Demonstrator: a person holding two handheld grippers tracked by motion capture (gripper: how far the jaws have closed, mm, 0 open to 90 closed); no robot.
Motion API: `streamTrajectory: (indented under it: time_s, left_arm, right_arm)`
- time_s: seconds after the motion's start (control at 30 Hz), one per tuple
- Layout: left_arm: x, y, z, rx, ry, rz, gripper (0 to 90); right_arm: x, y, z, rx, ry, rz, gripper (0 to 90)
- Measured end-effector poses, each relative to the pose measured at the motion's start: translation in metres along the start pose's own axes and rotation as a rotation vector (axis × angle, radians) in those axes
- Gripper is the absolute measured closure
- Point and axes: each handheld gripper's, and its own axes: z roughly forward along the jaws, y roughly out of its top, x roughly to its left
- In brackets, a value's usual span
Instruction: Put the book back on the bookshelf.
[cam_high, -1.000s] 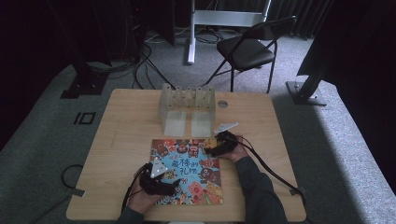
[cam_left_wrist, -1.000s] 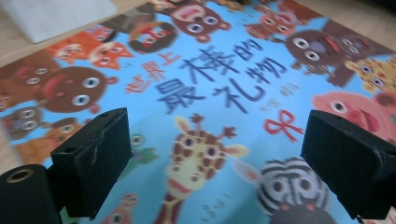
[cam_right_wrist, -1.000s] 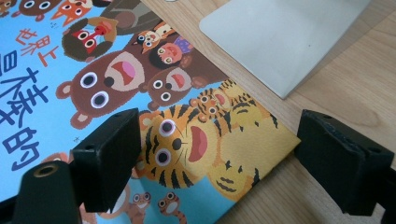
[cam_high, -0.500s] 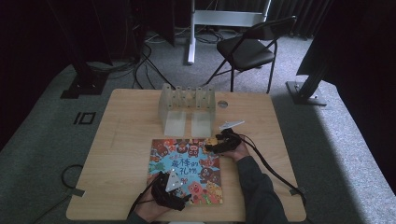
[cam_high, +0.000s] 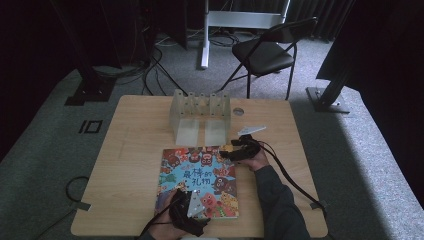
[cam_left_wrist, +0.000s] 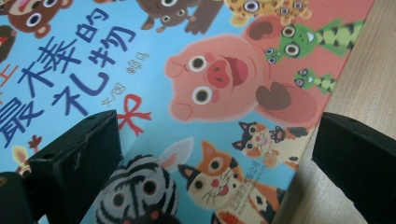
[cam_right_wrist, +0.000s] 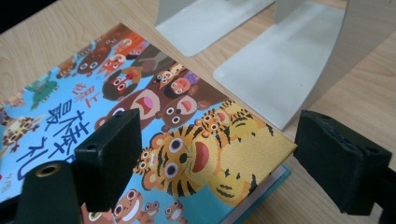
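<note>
The left gripper (cam_high: 192, 209) has shifted from the left edge of the picture book (cam_high: 200, 180) to its near edge, toward the lower right corner. Its jaws have just been opening and now straddle that corner without pressing it.

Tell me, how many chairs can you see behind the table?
1. A black folding metal chair stands on the grey carpet beyond the far side of the light wooden table. The dark edges of the room could hide others.
</note>
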Motion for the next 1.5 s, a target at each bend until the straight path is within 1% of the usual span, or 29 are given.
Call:
streamTrajectory:
  time_s: [0.03,0.1,0.17,0.23,0.37,0.53,0.57,0.63,0.77,0.8,0.83,0.87,0.9,0.97,1.03,1.13,1.17,1.27,1.33,1.4,1.5]
  left_arm:
    - [-0.001,0.001,0.001,0.002,-0.002,0.001,1.4]
    - [-0.003,0.003,0.003,-0.003,0.019,0.013,1.3]
    - [-0.002,0.004,0.004,-0.005,0.025,0.008,1.3]
    - [-0.001,0.005,0.005,-0.004,0.018,0.012,0.4]
    - [-0.003,0.006,0.007,0.005,0.032,0.019,0.5]
    - [-0.004,0.006,0.007,-0.007,0.041,0.023,0.4]
    - [-0.004,0.006,0.007,-0.012,0.045,0.027,0.4]
    - [-0.003,0.006,0.005,-0.038,0.050,0.028,0.4]
    - [-0.003,0.007,-0.003,-0.082,0.073,0.033,0.5]
    - [-0.003,0.008,-0.005,-0.084,0.079,0.037,0.6]
    - [-0.002,0.008,-0.006,-0.091,0.089,0.039,0.5]
    - [-0.002,0.008,-0.007,-0.098,0.096,0.033,0.5]
    - [-0.002,0.009,-0.007,-0.101,0.096,0.026,0.7]
    - [-0.001,0.008,-0.009,-0.108,0.097,0.024,0.7]
    - [0.000,0.008,-0.010,-0.113,0.097,0.021,0.7]
    - [-0.001,0.009,-0.010,-0.107,0.103,0.026,0.7]
    - [-0.001,0.009,-0.010,-0.107,0.105,0.027,0.7]
    - [-0.001,0.009,-0.011,-0.111,0.104,0.024,0.7]
    - [0.000,0.009,-0.013,-0.114,0.100,0.025,0.7]
    - [0.002,0.009,-0.014,-0.122,0.093,0.015,0.6]
    - [0.002,0.010,-0.016,-0.127,0.093,0.013,0.7]
  right_arm:
    - [0.000,0.000,0.000,0.000,0.000,0.000,15.4]
    - [0.001,0.003,-0.003,-0.011,0.007,0.000,15.3]
    - [0.001,0.004,-0.004,-0.012,0.011,0.003,15.3]
    - [0.001,0.004,-0.005,-0.009,0.017,0.007,15.3]
    - [0.000,0.003,-0.003,0.000,0.013,0.012,15.3]
    - [0.000,0.005,-0.005,-0.018,0.025,0.024,15.3]
    - [0.000,0.005,-0.006,-0.020,0.029,0.027,15.3]
    - [0.001,0.006,-0.007,-0.023,0.024,0.019,15.3]
    - [0.004,0.010,-0.010,-0.027,0.024,0.005,16.1]
    - [0.004,0.011,-0.011,-0.026,0.024,0.004,16.7]
    - [0.004,0.011,-0.011,-0.029,0.016,0.001,16.6]
    - [0.004,0.011,-0.011,-0.029,-0.002,-0.001,16.7]
    - [0.003,0.011,-0.010,-0.024,-0.010,0.008,17.2]
    - [0.002,0.010,-0.009,-0.010,0.003,0.019,18.7]
    - [0.004,0.009,-0.008,0.001,0.011,0.016,21.6]
    - [0.008,0.009,-0.006,0.012,0.016,0.009,28.8]
    - [0.008,0.009,-0.006,0.015,0.021,0.011,29.2]
    - [0.009,0.009,-0.006,0.011,0.022,0.026,31.8]
    - [0.010,0.009,-0.008,0.002,0.033,0.035,33.9]
    - [0.011,0.010,-0.010,-0.005,0.046,0.040,35.9]
    - [0.013,0.012,-0.012,-0.001,0.065,0.044,36.2]
